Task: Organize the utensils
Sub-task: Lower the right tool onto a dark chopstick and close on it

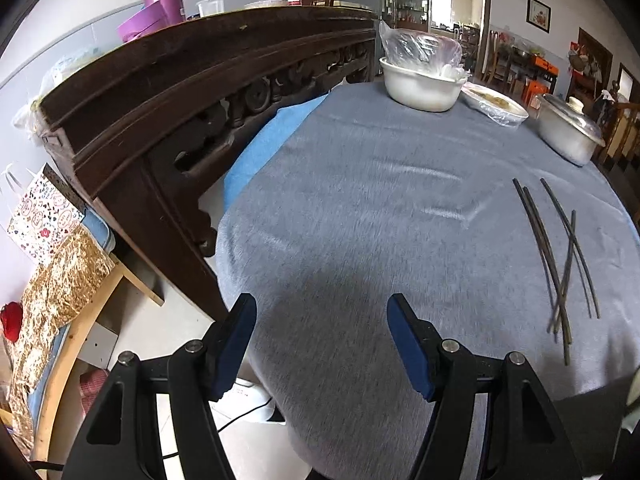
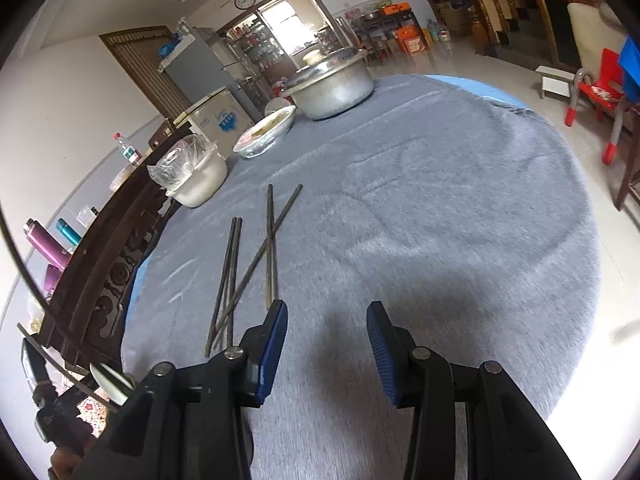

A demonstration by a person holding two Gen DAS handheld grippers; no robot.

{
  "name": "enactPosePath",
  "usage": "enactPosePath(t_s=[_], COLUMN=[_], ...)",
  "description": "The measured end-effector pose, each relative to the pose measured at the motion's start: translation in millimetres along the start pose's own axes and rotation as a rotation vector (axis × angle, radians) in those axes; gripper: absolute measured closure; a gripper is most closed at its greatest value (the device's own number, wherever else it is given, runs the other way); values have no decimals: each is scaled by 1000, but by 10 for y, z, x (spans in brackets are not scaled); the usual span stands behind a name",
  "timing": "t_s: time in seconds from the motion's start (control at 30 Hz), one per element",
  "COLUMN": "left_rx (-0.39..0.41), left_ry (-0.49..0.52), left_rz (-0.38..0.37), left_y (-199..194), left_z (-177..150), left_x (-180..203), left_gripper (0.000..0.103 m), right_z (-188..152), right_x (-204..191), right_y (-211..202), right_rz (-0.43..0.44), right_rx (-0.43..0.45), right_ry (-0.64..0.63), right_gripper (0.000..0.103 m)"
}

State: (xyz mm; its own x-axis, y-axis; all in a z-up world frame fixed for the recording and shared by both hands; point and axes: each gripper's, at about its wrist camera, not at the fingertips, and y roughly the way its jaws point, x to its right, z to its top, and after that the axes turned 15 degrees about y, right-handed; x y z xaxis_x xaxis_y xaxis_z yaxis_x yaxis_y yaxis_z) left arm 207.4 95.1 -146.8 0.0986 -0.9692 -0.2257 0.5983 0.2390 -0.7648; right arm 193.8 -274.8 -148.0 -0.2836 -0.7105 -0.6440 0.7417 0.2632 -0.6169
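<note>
Behind the bench a lived-in room is seen, with a dark carved sideboard close along one edge. Most of both views is filled by the grey cloth covering the round bench. At its far side a lidded metal pot, a white basin lined with a plastic bag and a film-covered dish are set together.

On the cloth lie the chopsticks, four or perhaps five dark thin sticks, loosely crossed. They are judged light, stiff and smooth, likely to roll or slip on the nap. A hold near the middle, across a parallel pair, is judged steadiest; the crossed ones would best be separated first.

Both grippers are seen empty. The left gripper is held wide open above bare cloth, with the chopsticks well to its right. The right gripper is spread moderately, nothing between its pads, with the near stick ends just beside its left finger.

Only from the left wrist are the sideboard's top, bottle and purple flask shown closely. Only from the right wrist are the refrigerator, red chair and the bench's far rim given, and the crossing of the sticks is read more clearly there.
</note>
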Motion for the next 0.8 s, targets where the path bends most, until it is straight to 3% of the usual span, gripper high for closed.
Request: enactPosePath(t_s=[0.27, 0.53, 0.8], left_rx=[13, 10, -12], left_ry=[33, 79, 160], left_rz=[-18, -121, -259], left_y=[242, 488, 756], left_z=[272, 719, 1217], left_x=[172, 352, 588], left_gripper=[35, 35, 35], right_z=[278, 745, 1104], right_x=[-168, -620, -1305], right_y=[396, 1140, 2048], right_rz=[18, 0, -108], right_rx=[-61, -207, -348], right_ry=[-33, -92, -212], right_gripper=[59, 59, 59])
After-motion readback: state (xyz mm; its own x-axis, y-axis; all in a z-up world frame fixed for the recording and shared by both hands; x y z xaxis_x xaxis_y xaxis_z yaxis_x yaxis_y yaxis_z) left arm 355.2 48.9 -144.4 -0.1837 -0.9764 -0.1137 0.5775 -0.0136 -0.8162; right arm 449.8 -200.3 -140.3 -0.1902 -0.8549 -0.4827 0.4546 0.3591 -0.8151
